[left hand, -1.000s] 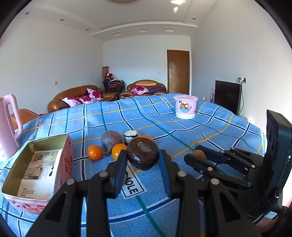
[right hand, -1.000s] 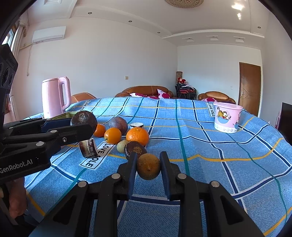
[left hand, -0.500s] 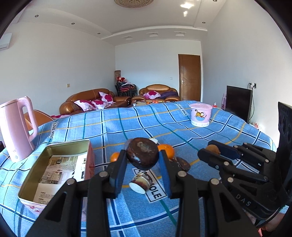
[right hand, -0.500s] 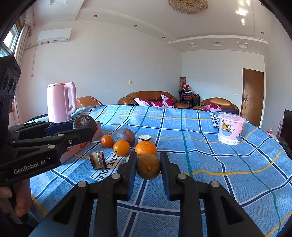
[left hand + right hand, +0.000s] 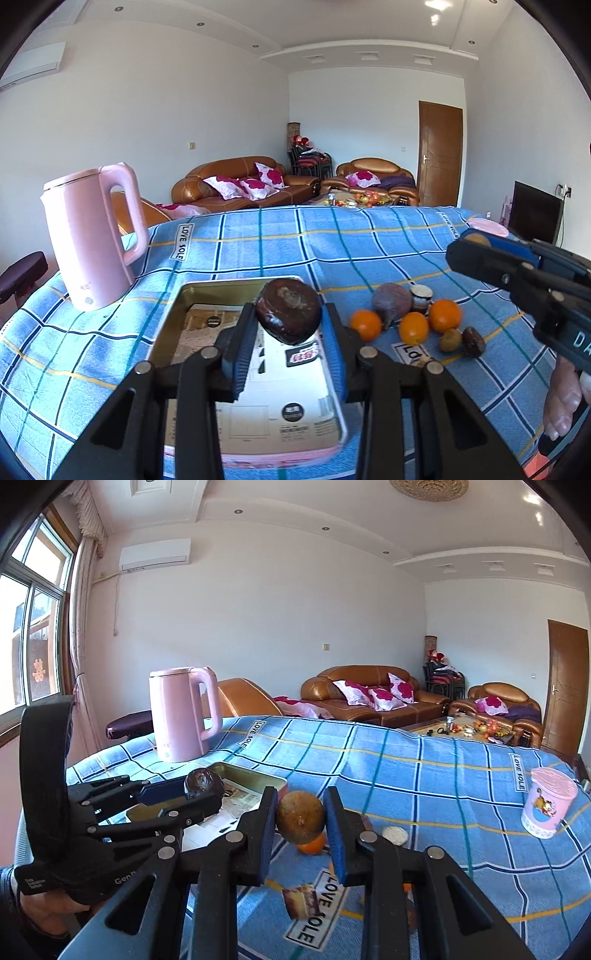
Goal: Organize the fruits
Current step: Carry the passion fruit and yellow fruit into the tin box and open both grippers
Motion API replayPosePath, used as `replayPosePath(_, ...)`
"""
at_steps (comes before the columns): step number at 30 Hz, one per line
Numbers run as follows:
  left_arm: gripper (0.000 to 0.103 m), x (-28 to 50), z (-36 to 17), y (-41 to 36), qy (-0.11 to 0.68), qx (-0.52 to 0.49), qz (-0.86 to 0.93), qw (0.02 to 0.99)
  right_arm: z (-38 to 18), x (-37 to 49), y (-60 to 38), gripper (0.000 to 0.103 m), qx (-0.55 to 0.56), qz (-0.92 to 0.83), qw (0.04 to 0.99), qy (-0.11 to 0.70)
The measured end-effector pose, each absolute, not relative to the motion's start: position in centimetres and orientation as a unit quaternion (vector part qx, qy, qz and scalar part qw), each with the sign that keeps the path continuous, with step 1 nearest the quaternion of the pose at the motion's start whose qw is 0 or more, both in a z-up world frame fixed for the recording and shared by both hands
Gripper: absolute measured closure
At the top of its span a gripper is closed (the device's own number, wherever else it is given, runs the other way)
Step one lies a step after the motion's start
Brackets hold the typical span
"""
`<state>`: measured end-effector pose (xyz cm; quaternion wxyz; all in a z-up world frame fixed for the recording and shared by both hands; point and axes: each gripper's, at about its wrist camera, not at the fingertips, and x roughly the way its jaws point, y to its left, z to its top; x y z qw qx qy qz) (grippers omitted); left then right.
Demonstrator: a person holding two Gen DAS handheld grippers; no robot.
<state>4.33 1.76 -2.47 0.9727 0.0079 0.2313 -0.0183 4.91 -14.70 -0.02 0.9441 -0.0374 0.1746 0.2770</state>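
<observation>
Black plastic tongs (image 5: 289,332), blue ribbed pads (image 5: 242,347), silver pivot screws, white "GenRobot" lettering on the casing

Tin (image 5: 173,317) open above — kettle (image 5: 92,240) crowds its far-left corner.

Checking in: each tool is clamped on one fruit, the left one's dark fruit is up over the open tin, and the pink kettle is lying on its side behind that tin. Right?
Not quite. The pink kettle stands upright behind the open tin, as the left wrist view shows. The rest holds: the left tool grips the dark fruit over the tin, and the right tool grips a brown fruit.
</observation>
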Motion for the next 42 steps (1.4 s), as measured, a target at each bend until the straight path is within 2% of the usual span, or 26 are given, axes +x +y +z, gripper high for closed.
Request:
replayPosePath(14,0.066,8.8,-4.5,7.9,0.298,0.002,0.018,0.954,-1.2,10.1,-6.8,0.075,-0.057,0.325,0.916,0.230)
replayPosePath(28,0.066,10.5,-6.4,8.3,0.333,0.013,0.022,0.943,-5.5,12.6,-3.7,0.075,-0.071,0.327,0.898,0.285)
replayPosePath(42,0.065,11.8,-6.4,9.0,0.330,0.018,0.035,0.943,-6.8,13.1,-1.9,0.075,-0.074,0.327,0.890,0.309)
